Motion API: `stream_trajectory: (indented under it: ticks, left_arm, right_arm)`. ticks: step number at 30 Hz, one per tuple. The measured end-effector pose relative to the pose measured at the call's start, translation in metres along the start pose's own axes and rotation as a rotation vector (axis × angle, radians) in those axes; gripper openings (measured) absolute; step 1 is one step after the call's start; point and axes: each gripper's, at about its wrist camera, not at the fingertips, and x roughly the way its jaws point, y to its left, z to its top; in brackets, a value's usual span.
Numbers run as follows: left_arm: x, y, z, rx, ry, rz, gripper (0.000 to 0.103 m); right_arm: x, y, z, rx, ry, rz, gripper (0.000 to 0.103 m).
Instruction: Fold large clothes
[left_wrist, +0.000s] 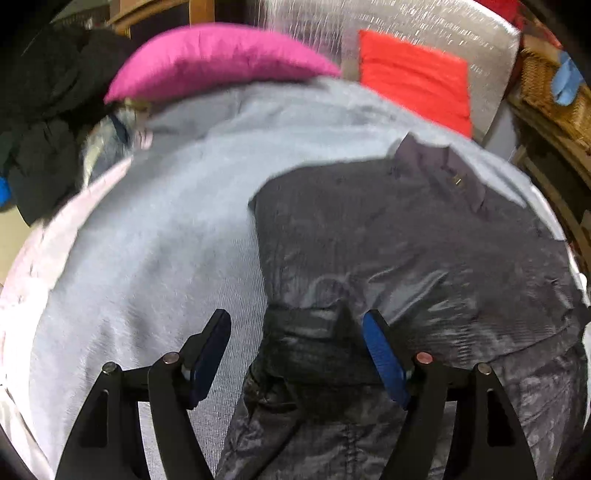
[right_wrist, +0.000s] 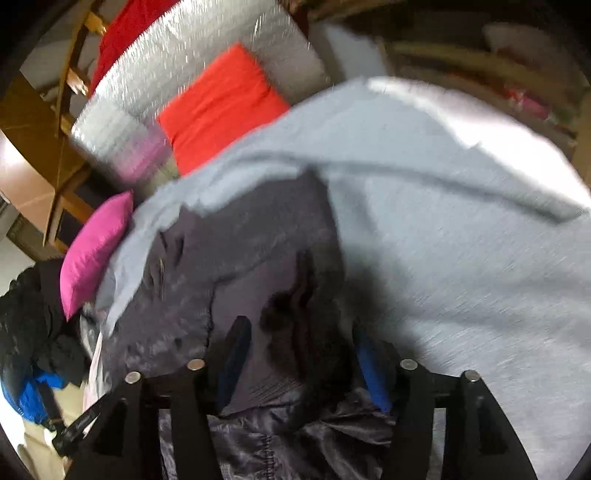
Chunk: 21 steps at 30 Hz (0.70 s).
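A dark grey shiny jacket (left_wrist: 406, 236) lies spread on a pale blue-grey blanket (left_wrist: 155, 240). My left gripper (left_wrist: 295, 354) is open, its blue-padded fingers (left_wrist: 384, 362) standing either side of the jacket's black hem band, just above it. In the right wrist view the same jacket (right_wrist: 229, 266) lies on the blanket (right_wrist: 461, 240). My right gripper (right_wrist: 299, 365) is open with a dark bunched fold of the jacket between its fingers (right_wrist: 369, 369). Both views are blurred by motion.
A pink cushion (left_wrist: 207, 59) and a red cushion (left_wrist: 413, 77) lie at the back against a silver padded mat (left_wrist: 424, 22). A heap of black clothes (left_wrist: 40, 110) sits at the left. Wicker shelving (left_wrist: 546, 85) stands at the right.
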Motion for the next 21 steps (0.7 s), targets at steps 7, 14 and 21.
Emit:
stream_trajectory:
  ticks: [7,14,21]
  left_arm:
    - [-0.010,-0.018,0.002,0.033,-0.065,-0.038,0.075]
    - [0.025,-0.042,-0.009,0.134,0.027,0.049,0.076]
    - [0.011,-0.056,-0.007,0.179,-0.023,0.077,0.076]
  right_arm:
    - [-0.024,0.044,-0.010,-0.202,-0.085,0.130,0.063]
    - [0.039,0.076,-0.038,-0.291,0.149,0.109,0.050]
    - [0.043,0.085,-0.028,-0.292,0.138,0.131,0.049]
